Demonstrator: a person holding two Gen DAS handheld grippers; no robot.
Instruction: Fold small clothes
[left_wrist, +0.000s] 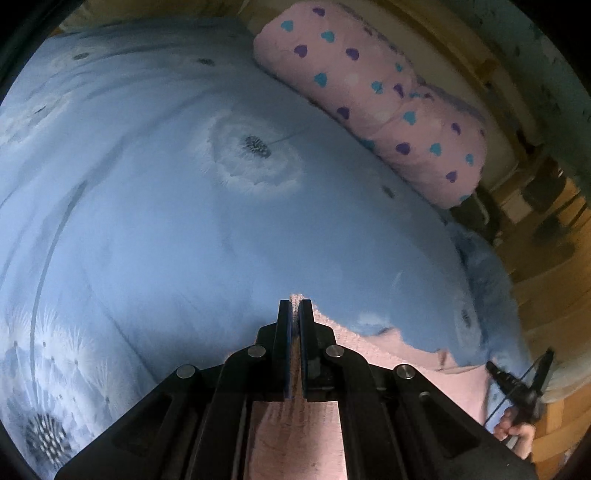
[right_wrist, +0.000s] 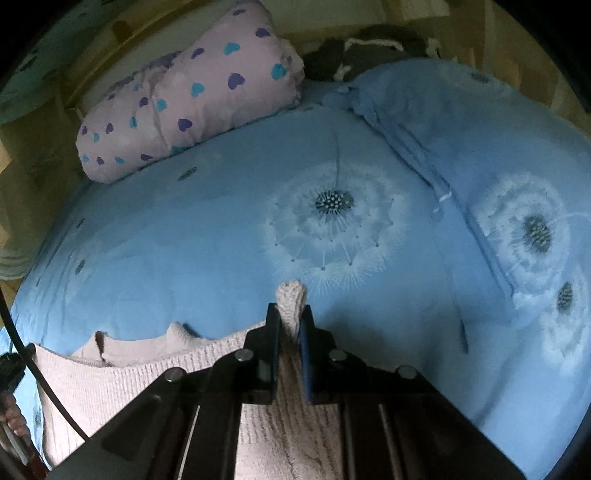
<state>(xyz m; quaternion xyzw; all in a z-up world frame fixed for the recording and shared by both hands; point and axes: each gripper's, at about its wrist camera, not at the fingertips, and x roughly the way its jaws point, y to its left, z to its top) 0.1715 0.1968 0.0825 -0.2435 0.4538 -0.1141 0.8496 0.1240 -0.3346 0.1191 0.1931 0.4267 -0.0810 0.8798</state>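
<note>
A pale pink knitted garment (left_wrist: 399, 354) lies on the blue bed cover. My left gripper (left_wrist: 294, 304) is shut on one edge of it, a tuft of knit poking out between the fingers. My right gripper (right_wrist: 290, 310) is shut on another part of the same pink garment (right_wrist: 122, 384), a fold of knit sticking up past the tips. In the left wrist view the right gripper (left_wrist: 517, 387) shows at the lower right, hand on it. Most of the garment is hidden under the grippers.
A blue bed cover (left_wrist: 166, 221) with white dandelion prints fills both views. A rolled pink quilt (left_wrist: 369, 92) with blue and purple hearts lies along the bed's far side, also in the right wrist view (right_wrist: 184, 99). A blue pillow (right_wrist: 498, 147) lies at right. Wooden frame (left_wrist: 554, 295) beyond.
</note>
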